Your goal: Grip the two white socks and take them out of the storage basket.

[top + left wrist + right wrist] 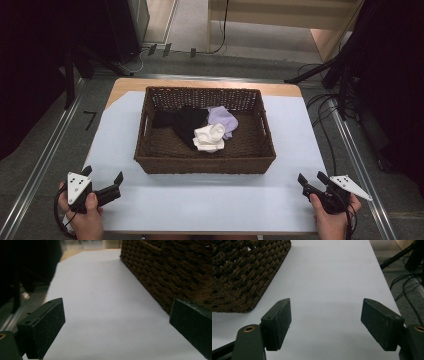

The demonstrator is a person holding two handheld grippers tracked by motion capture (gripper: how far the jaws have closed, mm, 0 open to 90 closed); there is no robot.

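A brown wicker basket [150, 162] stands in the middle of the white table top [210, 200]. Inside it lie a black garment [184, 122], a lavender sock [222, 118] and a rolled white sock [209, 137]. My left gripper [103, 175] rests at the front left corner of the table, open and holding nothing. In the left gripper view its jaws [117, 322] stand wide apart beside the basket's wall [170, 270]. My right gripper [312, 176] sits at the front right, also open and holding nothing. In the right gripper view its jaws [327, 320] frame bare table, with the basket's corner [242, 272] at upper left.
Metal rails [45, 165] run along the floor on both sides of the table. Cables [325, 107] and dark stand legs [310, 75] lie off the right edge. A wooden cabinet [285, 15] stands at the back.
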